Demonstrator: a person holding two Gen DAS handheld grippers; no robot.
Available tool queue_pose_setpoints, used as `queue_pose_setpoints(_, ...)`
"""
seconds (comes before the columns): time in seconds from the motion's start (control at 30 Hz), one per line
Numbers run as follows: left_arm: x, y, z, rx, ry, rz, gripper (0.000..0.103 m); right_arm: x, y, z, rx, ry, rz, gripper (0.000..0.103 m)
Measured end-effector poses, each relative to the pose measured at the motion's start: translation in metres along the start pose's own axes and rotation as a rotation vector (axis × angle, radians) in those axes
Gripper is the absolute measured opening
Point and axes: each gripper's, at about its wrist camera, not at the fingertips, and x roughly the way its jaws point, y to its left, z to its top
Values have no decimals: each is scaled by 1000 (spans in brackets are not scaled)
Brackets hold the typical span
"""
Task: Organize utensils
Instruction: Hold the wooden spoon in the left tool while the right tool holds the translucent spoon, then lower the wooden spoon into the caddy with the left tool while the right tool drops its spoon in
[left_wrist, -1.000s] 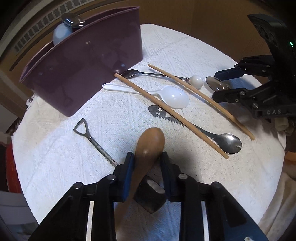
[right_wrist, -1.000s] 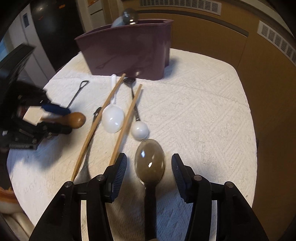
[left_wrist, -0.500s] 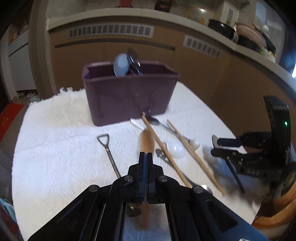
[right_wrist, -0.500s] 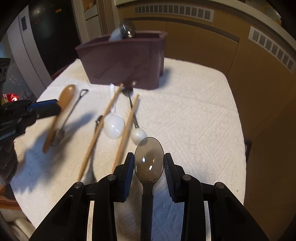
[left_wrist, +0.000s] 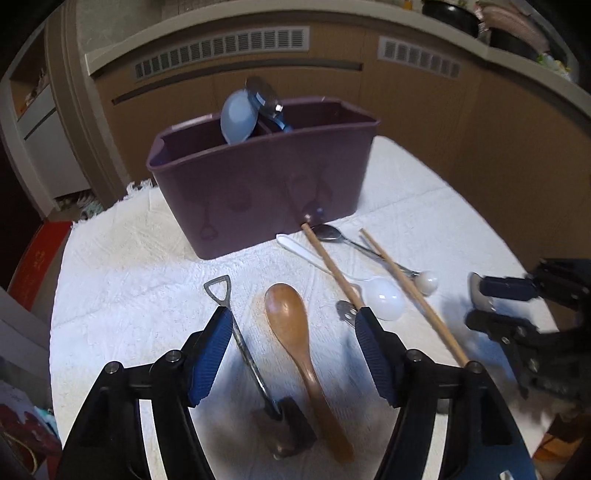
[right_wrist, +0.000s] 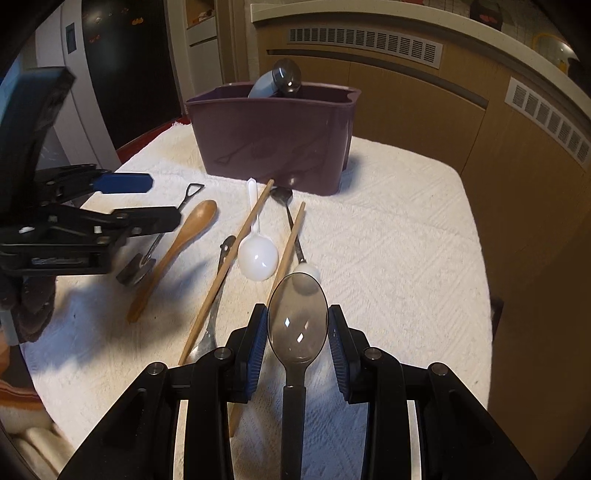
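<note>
A wooden spoon (left_wrist: 295, 332) (right_wrist: 192, 229) lies on the white cloth, bowl toward the purple caddy (left_wrist: 258, 177) (right_wrist: 273, 136). My left gripper (left_wrist: 291, 314) (right_wrist: 160, 201) hovers over it with its jaws opening, and the pads touch nothing. My right gripper (right_wrist: 297, 310) (left_wrist: 474, 301) is shut on a translucent grey spoon (right_wrist: 297, 321) with a black handle, the pads pressing both sides of its bowl, a little above the cloth. A light blue spoon (left_wrist: 238, 118) and a metal spoon (left_wrist: 260, 92) stand in the caddy.
On the cloth (left_wrist: 129, 295) lie two wooden chopsticks (left_wrist: 332, 266) (left_wrist: 406, 288), a white plastic spoon (left_wrist: 384, 293), a metal spoon with a white ball end (left_wrist: 426, 282), a shovel-handled spoon (left_wrist: 240, 339) and a cut-out-handled spoon (left_wrist: 345, 308). Wooden cabinets stand behind the table.
The left gripper had the wooden spoon pinched and raised; now its jaws are apart and the spoon lies on the cloth. The right gripper closed on the grey spoon and raised it slightly.
</note>
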Motion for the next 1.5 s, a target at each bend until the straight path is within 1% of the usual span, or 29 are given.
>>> queue_pose_setpoints(0.03,9,0,1,-12,17,11,63,2,-1,-2,5,0,2,34)
queue_pose_setpoints(0.07,16,0,2,-22,31,14,54,4,-2,-3,7,-1,1,34)
queue_pose_setpoints(0.13,31,1,4,-34,64,18,47,6,-4,-3,7,-5,-3,34)
queue_pose_setpoints(0.23,47,2,5,-44,93,34,47,11,-9,-4,20,-6,10,34)
queue_pose_setpoints(0.33,49,2,6,-42,85,33,47,17,-17,-3,45,-1,23,34)
queue_pose_setpoints(0.4,49,2,6,-35,81,20,39,22,-22,-2,66,6,34,34)
queue_pose_setpoints(0.43,48,0,5,-25,72,22,28,23,-23,-1,74,8,35,34)
queue_pose_setpoints(0.5,43,-2,2,-9,55,29,28,23,-23,0,80,9,36,34)
queue_pose_setpoints(0.57,35,-3,-1,-12,33,21,28,19,-22,1,77,0,33,34)
queue_pose_setpoints(0.7,5,-2,-5,-30,-43,14,28,3,-18,5,68,-40,26,34)
queue_pose_setpoints(0.77,-20,-2,-1,-39,-110,4,28,-6,-16,9,70,-66,31,34)
queue_pose_setpoints(0.9,-77,1,11,-48,-268,-11,27,-35,-10,26,69,-160,39,34)
queue_pose_setpoints(1.03,-120,9,26,-52,-393,-7,27,-68,-1,54,38,-268,17,34)
queue_pose_setpoints(1.13,-147,17,43,-51,-477,17,27,-94,7,79,7,-354,-4,34)
queue_pose_setpoints(1.27,-164,31,70,-66,-560,44,27,-122,14,118,-28,-447,-28,34)
queue_pose_setpoints(1.37,-175,38,94,-65,-614,68,27,-134,18,147,-59,-507,-48,34)
queue_pose_setpoints(1.43,-175,43,111,-68,-630,71,27,-137,20,169,-77,-545,-63,34)
queue_pose_setpoints(1.5,-172,47,125,-72,-630,72,27,-135,18,188,-86,-568,-83,34)
